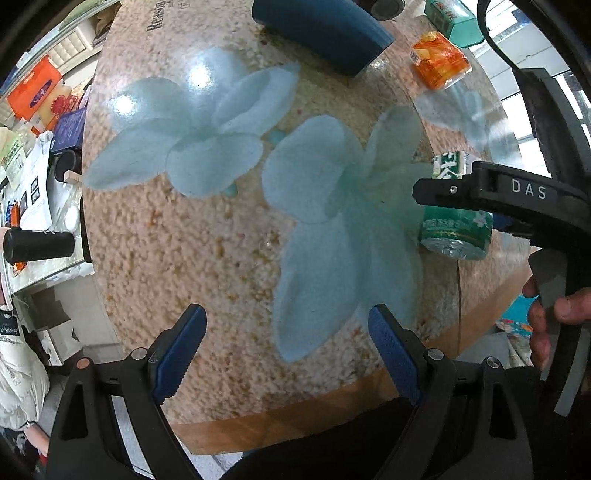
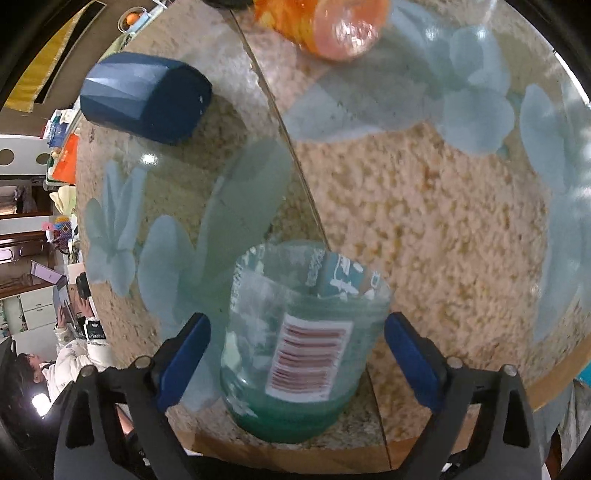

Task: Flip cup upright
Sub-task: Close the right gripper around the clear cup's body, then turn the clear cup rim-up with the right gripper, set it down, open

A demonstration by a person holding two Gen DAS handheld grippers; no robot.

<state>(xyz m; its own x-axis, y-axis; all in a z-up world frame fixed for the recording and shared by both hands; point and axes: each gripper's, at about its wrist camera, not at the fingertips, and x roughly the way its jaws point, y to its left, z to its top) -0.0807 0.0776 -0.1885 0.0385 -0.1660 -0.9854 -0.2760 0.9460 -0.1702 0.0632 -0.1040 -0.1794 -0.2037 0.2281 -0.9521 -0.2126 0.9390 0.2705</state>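
Between the spread pads of the right gripper (image 2: 297,354): green cup (image 2: 295,343), ungrasped; close squarely mid-wall before rotating; left gripper (image 1: 286,354) released, idle.

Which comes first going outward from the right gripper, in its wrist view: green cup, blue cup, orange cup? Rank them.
1. Green cup: between the right gripper's open fingers.
2. Blue cup: lying on its side, far left on the table.
3. Orange cup: at the top edge, about as far; too close to call.

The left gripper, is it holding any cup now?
No, the left gripper is open, with only bare table between its fingers.
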